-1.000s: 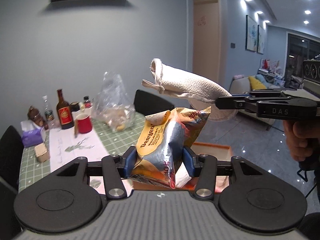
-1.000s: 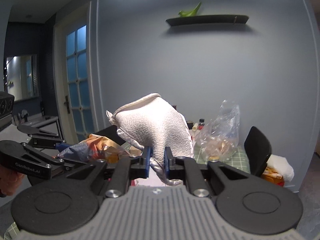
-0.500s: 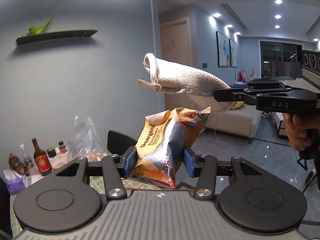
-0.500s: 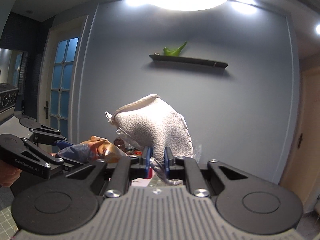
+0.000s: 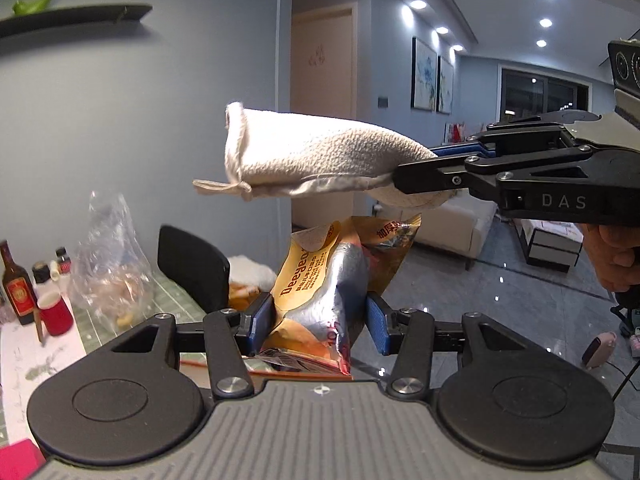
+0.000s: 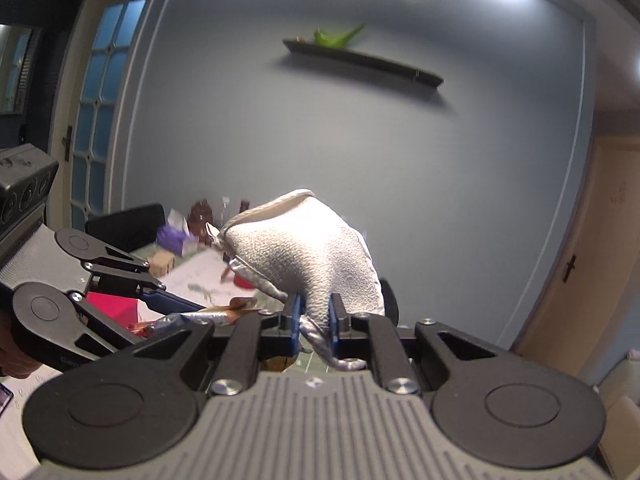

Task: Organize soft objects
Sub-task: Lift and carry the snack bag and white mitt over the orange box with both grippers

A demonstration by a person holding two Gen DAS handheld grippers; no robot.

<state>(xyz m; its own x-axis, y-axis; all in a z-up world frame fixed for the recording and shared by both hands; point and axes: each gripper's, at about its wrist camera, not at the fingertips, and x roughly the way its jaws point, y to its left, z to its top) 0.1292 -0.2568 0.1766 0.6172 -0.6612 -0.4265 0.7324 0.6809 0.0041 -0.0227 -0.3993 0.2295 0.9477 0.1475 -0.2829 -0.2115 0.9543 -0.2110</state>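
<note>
Mid-carry, both soft items aloft, clear of the table (image 5: 168, 296).
Left gripper (image 5: 320, 322) jaws clamped on snack bag (image 5: 332, 280); right gripper (image 6: 314, 320) jaws pinching white mitt (image 6: 312, 248). Next, likely: finding a drop spot, then releasing.

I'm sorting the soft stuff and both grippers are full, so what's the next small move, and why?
Probably carry both loads on to a drop spot and lower one there. The left gripper is shut on the snack bag, the right gripper on the white oven mitt; both hang in mid-air, off the table.
</note>
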